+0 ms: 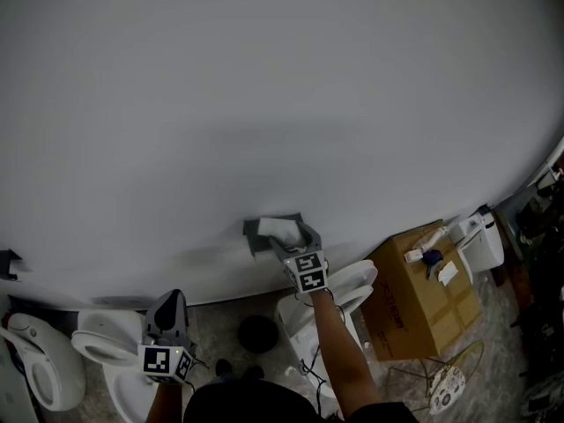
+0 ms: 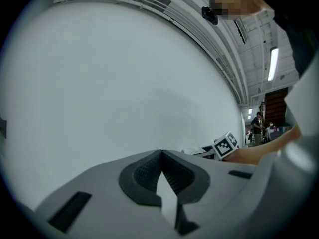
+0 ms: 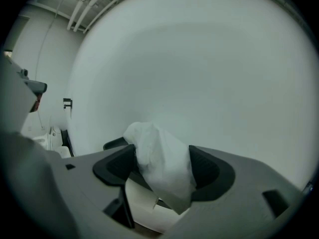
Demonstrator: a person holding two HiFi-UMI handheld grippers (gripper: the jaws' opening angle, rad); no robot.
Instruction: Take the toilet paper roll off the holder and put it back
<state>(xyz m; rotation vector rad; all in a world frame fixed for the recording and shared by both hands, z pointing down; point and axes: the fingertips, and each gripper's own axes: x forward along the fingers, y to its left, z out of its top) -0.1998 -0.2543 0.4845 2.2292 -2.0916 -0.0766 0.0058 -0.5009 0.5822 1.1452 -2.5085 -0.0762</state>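
A white toilet paper roll (image 1: 280, 229) sits at the grey holder (image 1: 256, 233) on the white wall. My right gripper (image 1: 288, 236) reaches up to it. In the right gripper view the roll (image 3: 154, 143), with a loose crumpled sheet hanging over it, fills the gap between the dark pads (image 3: 115, 166), and both pads touch it. Part of the dark holder arm (image 3: 113, 144) shows behind the left jaw. My left gripper (image 1: 170, 300) hangs lower left, away from the holder. Its jaws (image 2: 161, 153) meet at the tips with nothing between them, facing bare wall.
White toilets (image 1: 106, 346) stand along the wall base, one (image 1: 351, 287) under my right arm. A cardboard box (image 1: 423, 293) with small items on it is at the right. A dark round object (image 1: 258, 333) lies on the floor. Another bracket (image 1: 9, 263) is at far left.
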